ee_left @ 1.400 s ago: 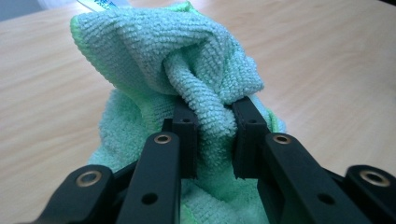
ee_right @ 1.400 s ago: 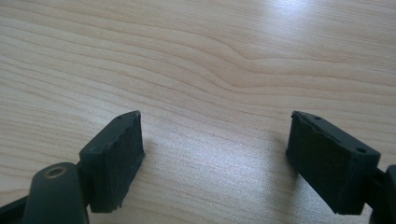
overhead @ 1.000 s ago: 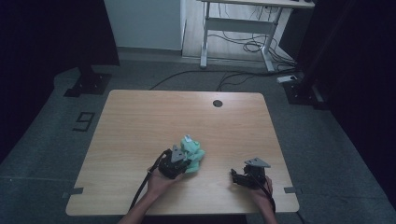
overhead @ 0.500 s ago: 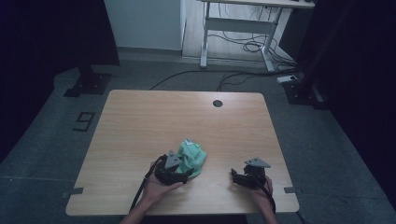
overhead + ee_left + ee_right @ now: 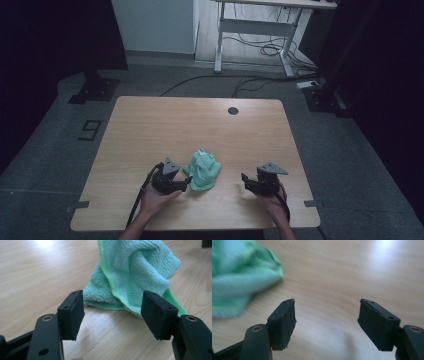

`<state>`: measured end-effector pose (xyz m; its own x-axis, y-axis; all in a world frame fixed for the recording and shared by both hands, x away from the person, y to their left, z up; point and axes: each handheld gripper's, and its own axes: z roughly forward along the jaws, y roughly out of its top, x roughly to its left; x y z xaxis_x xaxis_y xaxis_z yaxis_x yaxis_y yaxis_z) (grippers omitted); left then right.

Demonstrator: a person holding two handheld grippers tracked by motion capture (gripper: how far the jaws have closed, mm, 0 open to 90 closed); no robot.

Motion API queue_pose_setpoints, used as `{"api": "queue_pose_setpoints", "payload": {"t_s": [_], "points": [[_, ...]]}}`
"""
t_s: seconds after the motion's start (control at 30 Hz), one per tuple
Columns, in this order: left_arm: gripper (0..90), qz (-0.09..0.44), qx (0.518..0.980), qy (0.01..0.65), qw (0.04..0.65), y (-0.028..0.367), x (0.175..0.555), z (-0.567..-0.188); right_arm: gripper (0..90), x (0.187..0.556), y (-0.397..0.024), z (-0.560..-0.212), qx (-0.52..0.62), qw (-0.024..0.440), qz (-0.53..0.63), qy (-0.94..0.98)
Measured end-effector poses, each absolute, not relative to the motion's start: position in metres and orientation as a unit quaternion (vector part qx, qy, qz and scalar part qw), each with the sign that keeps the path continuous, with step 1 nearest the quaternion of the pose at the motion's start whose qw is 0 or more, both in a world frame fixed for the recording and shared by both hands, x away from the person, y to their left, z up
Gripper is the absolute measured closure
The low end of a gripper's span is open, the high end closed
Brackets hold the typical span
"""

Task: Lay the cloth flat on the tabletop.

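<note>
The crumpled mint-green terry cloth [image 5: 202, 170] sits bunched on the light wooden table [image 5: 200, 125], lower centre of the high view. Left gripper [image 5: 186, 184], just beside its lower left, has jaws apart, having just narrowed slightly, nothing clamped. Right gripper [image 5: 244, 179], lower right, jaws apart too, closing a little on bare air.

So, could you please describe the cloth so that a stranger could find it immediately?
Look at the wooden table, near its front edge. Between the left gripper and the right gripper lies a crumpled mint-green towel. It is the sole soft, coloured thing there.
</note>
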<state>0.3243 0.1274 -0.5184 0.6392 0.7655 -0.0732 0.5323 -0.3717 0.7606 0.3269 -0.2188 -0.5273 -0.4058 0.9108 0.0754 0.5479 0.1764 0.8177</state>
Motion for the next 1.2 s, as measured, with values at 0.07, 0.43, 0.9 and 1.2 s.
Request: {"api": "queue_pose_setpoints", "payload": {"t_s": [0.07, 0.43, 0.9, 1.2], "points": [[35.4, 0.149, 0.812, 0.401, 0.397, 0.128, 0.322, -0.517, 31.4, 0.331, -0.212, -0.520, 0.489, 0.219, 0.422, 0.732], [33.9, 0.129, 0.808, 0.402, 0.411, 0.124, 0.315, -0.514, 33.8, 0.361, -0.163, -0.501, 0.433, 0.200, 0.441, 0.760], [32.1, 0.107, 0.823, 0.392, 0.398, 0.108, 0.306, -0.520, 33.2, 0.390, -0.117, -0.503, 0.409, 0.145, 0.456, 0.777], [33.0, 0.105, 0.827, 0.394, 0.386, 0.104, 0.306, -0.529, 63.1, 0.398, -0.103, -0.517, 0.393, 0.112, 0.448, 0.795]]}}
